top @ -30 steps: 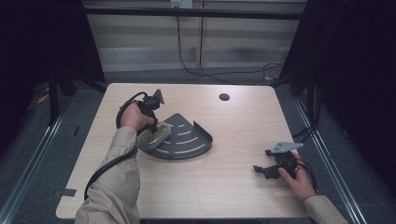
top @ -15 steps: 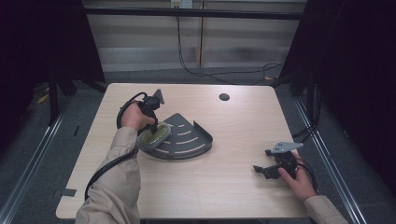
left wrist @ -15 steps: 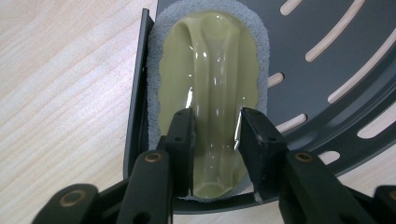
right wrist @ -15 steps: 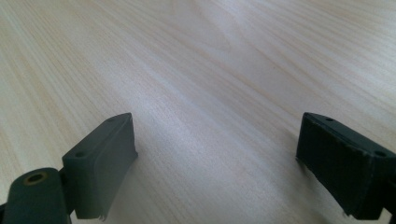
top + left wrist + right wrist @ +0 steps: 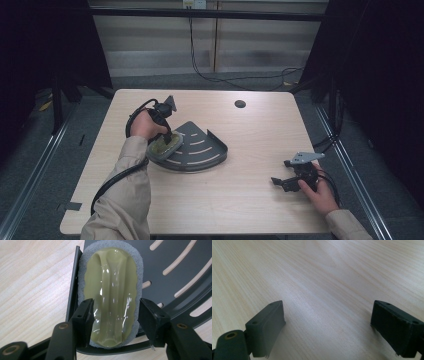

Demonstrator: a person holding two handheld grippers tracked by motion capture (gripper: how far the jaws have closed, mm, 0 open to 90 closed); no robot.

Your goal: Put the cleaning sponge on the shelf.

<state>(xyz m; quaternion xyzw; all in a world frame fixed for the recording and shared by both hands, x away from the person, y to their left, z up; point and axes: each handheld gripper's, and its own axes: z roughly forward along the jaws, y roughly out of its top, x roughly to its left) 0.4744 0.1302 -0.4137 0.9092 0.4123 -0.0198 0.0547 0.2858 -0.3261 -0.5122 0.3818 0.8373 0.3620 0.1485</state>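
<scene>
A scrubbing pad (image 5: 112, 290) with a glossy olive handle on grey foam lies on the left edge of a dark grey slotted quarter-round tray (image 5: 180, 270). My left gripper (image 5: 116, 303) points down over it. Its jaws have just been opening and now straddle the pad's near end, with the right pad off the foam. In the high view the left gripper (image 5: 167, 136) stands over the scrubbing pad (image 5: 164, 146) at the tray's (image 5: 205, 150) left corner. My right gripper (image 5: 281, 182) rests open near the table's front right, and only bare wood lies between the right gripper's (image 5: 327, 312) jaws.
The light wooden table (image 5: 250, 210) has a small dark round hole (image 5: 240, 104) near its far edge. The left gripper's black cable (image 5: 115, 177) trails along the sleeve toward the front. Metal rails and dark floor surround the table.
</scene>
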